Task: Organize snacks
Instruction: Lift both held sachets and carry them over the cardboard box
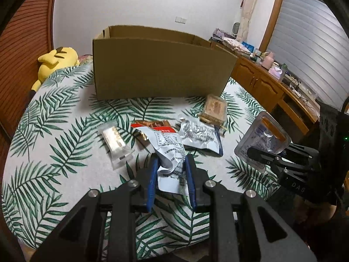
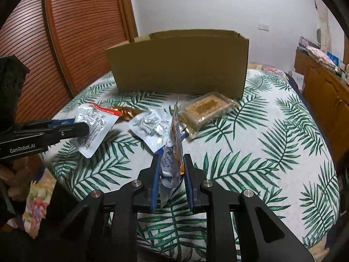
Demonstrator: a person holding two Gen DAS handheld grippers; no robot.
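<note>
While several packets still lie loose on the leaf-print cloth at frame centre, both claws already hold one each, and the cardboard box at upper centre hides its inside. Left claw, at lower centre, is clamped on a crumpled silver packet. Right claw, lower centre, is shut tight on an orange-edged pouch standing edge-up between its pads.

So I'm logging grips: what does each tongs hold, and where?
Left tongs: red-striped silver packet, bottom edge. Right tongs: orange-trimmed silver packet, lower end.
</note>
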